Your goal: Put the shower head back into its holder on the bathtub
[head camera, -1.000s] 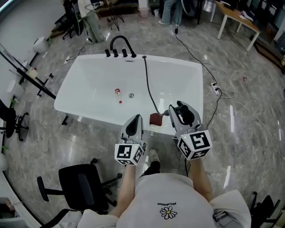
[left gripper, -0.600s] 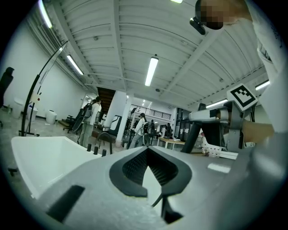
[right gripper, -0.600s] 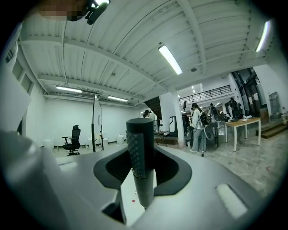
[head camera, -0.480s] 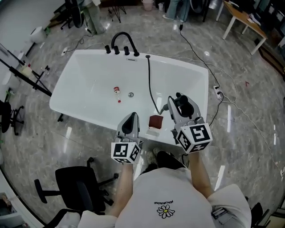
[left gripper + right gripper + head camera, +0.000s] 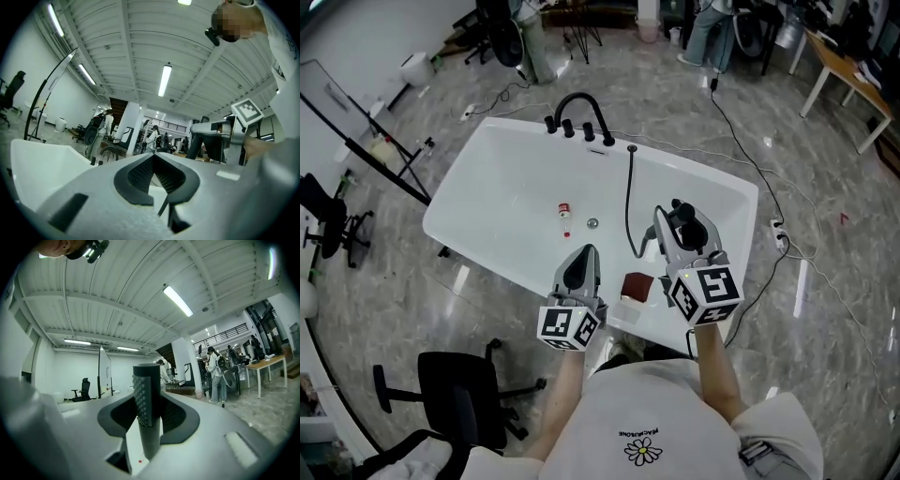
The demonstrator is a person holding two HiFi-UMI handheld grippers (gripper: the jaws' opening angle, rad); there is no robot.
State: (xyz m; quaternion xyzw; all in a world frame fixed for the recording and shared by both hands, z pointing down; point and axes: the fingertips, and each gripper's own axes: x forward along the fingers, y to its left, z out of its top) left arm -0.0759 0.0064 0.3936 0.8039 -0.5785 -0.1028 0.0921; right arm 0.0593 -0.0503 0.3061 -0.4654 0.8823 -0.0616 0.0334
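From the head view, the white bathtub fills the middle of the frame, with its black faucet on the far rim at upper centre. A black hose leaves that rim just beside the faucet and runs down the frame to my right gripper, so the load is on that side, over the near right part of the tub. I cannot make out the holder itself, but I judge it sits where the hose meets the rim, well apart from where I am carrying. My left gripper hovers near the front rim, beside a reddish-brown block that lies on it. A small bottle lies on the tub floor. In the left gripper view the ribbed pads meet with nothing between them, so I read this gripper as a spare, kept clear of the hose. In the right gripper view the jaws stand wide and clamp the shower head, a dark cylinder that stands upright with its studded face toward the left of the frame. Gripped across its body like this, I judge it can go down into a holder end first.
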